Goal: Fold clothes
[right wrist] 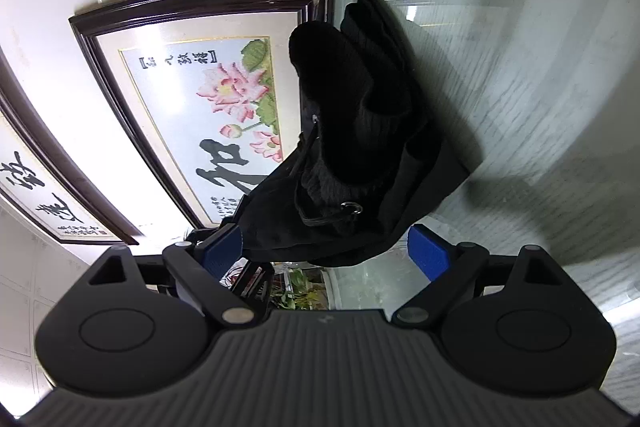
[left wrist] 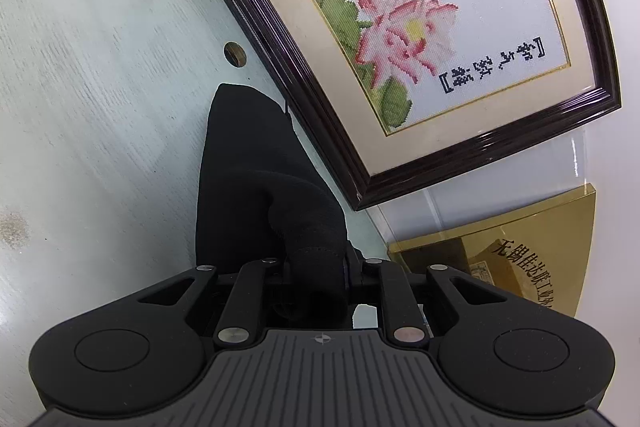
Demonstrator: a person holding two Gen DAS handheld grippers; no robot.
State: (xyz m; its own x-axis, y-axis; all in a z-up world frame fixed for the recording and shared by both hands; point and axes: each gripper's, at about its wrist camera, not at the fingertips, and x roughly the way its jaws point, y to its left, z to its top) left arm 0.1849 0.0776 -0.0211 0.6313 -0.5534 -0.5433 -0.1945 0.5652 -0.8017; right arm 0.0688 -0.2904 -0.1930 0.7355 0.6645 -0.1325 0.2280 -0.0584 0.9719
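Black garment pinched in left tool, right tool wide apart

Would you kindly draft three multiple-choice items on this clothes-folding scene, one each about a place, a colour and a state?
1. Where does the framed flower embroidery stand relative to the garment?
A. Directly behind it at the table's far edge
B. Flat under it
C. Hung from the ceiling

2. What colour is the garment?
A. White
B. Black
C. Red

3. How do the two grippers stand?
A. Both wide open
B. Left gripper closed on the garment, right gripper open
C. Left open, right closed on the frame

Answers:
1 A, since the dark frame rises right behind the cloth where the pale table ends.
2 B, since the cloth shows black in both wrist views.
3 B, since cloth is bunched between the left fingers, while the right blue pads stand apart with the cloth ahead of them.
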